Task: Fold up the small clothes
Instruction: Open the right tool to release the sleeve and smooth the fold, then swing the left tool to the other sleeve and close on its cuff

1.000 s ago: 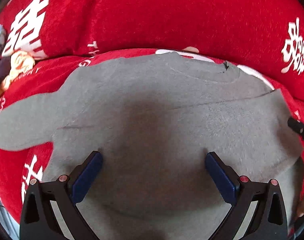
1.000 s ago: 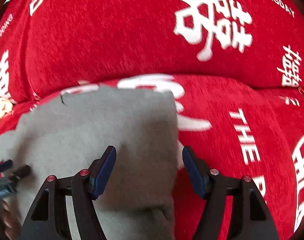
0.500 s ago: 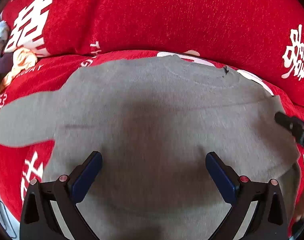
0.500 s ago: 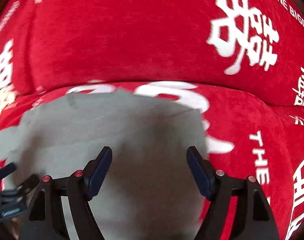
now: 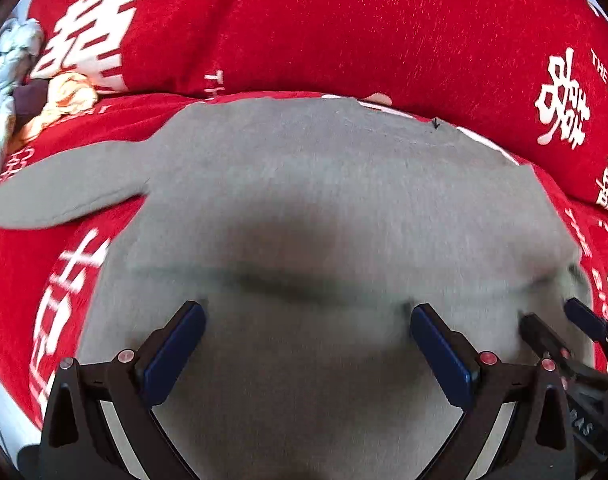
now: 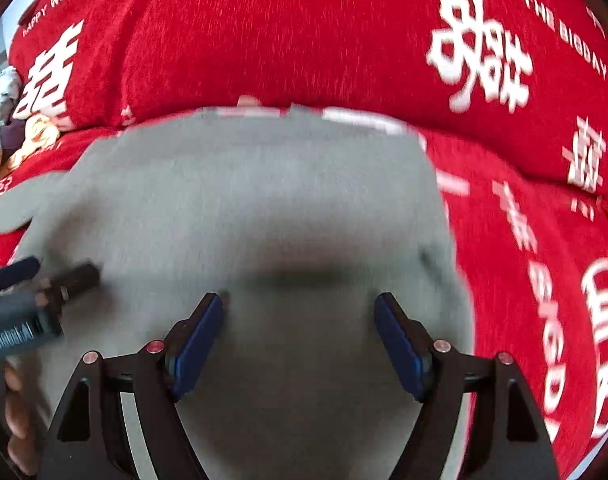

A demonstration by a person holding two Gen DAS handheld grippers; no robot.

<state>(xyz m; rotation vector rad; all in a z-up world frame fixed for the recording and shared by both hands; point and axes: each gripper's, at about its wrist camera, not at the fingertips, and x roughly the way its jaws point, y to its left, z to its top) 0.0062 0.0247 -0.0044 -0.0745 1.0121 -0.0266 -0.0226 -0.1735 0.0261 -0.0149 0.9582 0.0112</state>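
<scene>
Item: small grey knit sweater (image 5: pixel 324 208), lying flat on red plush sofa cover printed with white characters (image 5: pixel 344 28). Right side already folded in, edge straight; left sleeve (image 5: pixel 63 188) spread out, not yet folded (bottom fold also pending, by my judgement). Left gripper (image 5: pixel 308 340) and right gripper (image 6: pixel 299 332): jaws apart over the cloth, nothing clamped.

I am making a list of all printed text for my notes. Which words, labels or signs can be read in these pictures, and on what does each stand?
"HAPPY WEDDING": white print on the red plush cover, upper left of the right wrist view.
"THE BIGDAY": same cover, upper right.
Large white Chinese double-happiness signs: same cover, several places.
Plain grey knitted top: no text visible.
Small print on the left gripper body: too blurred to read.
</scene>
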